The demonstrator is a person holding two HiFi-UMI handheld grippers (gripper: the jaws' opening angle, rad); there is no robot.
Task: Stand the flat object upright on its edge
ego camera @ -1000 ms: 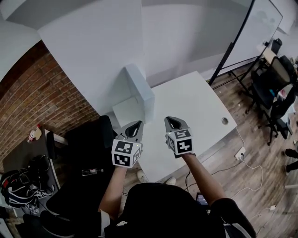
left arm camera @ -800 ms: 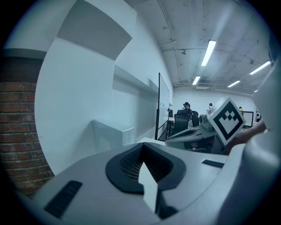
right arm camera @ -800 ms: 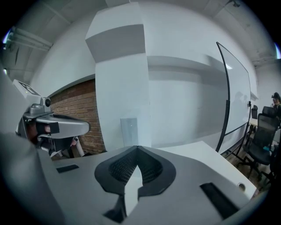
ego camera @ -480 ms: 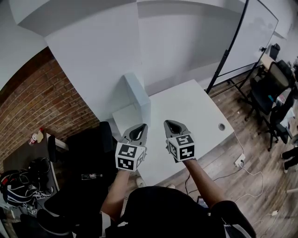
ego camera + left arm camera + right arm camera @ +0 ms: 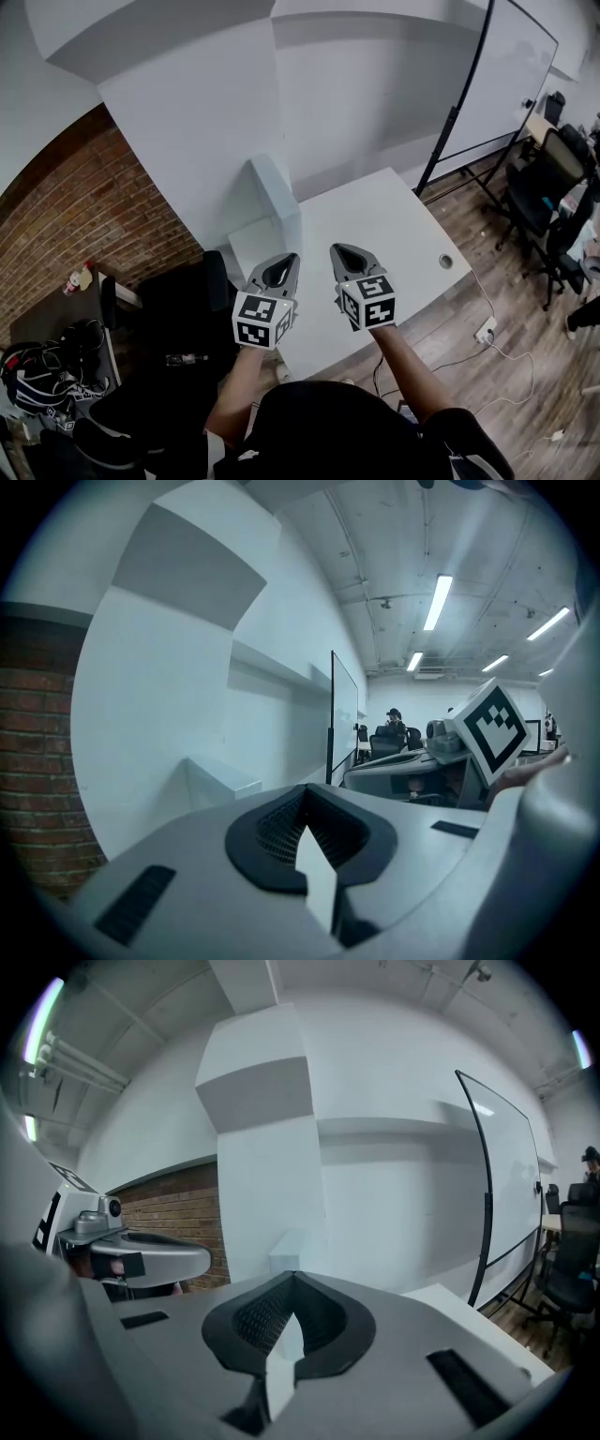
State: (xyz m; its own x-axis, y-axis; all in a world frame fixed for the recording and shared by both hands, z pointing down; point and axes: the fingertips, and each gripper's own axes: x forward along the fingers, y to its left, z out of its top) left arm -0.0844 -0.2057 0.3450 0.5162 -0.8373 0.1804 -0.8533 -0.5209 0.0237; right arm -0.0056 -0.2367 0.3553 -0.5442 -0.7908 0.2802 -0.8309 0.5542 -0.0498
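Two grippers: the left gripper (image 5: pixel 282 262) and the right gripper (image 5: pixel 343 251) hung side by side over the near part of the table (image 5: pixel 394 225), both pointing toward its far end.
Left jaws: pressed together with nothing between them, as the left gripper view showed.
Right jaws: likewise closed tight and empty in the right gripper view.
White slab: the white slab (image 5: pixel 278 199) stood on its long edge at the far left corner of the table, close to the wall (image 5: pixel 187 122) and apart from both grippers.
Change over the last second: both hands seemed to have risen a little above the tabletop. Neither tip had drawn closer to the slab, and the jaws had stayed closed. The slab had kept its upright pose and had not tipped or slid.
Meaning for the task: the slab already stood on its edge unsupported, so the goal looked met. The lift read as a withdrawal, not a new approach.
Risk: a tall thin slab balanced on an edge could topple at a bump to the table.
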